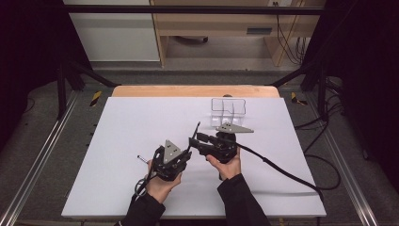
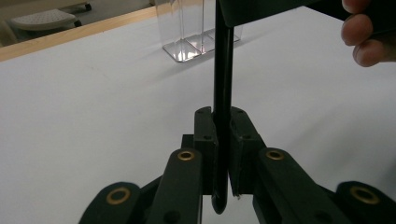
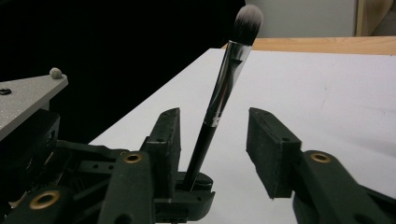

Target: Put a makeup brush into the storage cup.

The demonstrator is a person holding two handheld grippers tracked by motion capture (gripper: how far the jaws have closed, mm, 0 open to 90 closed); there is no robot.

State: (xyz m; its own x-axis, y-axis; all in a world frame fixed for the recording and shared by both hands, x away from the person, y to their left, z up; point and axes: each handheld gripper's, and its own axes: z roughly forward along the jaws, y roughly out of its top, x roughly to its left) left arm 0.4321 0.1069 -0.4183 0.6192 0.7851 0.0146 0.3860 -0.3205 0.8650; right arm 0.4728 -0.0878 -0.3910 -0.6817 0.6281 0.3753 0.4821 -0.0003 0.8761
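A makeup brush (image 3: 224,88) with a black handle, silver ferrule and grey-tipped bristles stands tilted above the white table. My left gripper (image 2: 222,121) is shut on the lower end of its handle (image 2: 222,70). In the high view this gripper (image 1: 184,154) sits left of centre, with the brush (image 1: 195,133) rising from it. My right gripper (image 3: 212,126) has its jaws on either side of the handle. The left jaw is close beside the handle, the right jaw stands apart, and the pads do not press. It (image 1: 194,142) comes in from the right.
A clear plastic holder (image 1: 228,109) with compartments stands on the table behind the grippers, also seen in the left gripper view (image 2: 187,32). A thin pen-like stick (image 1: 141,157) lies left of my left gripper. The table's wooden far edge (image 1: 195,91) borders the white surface.
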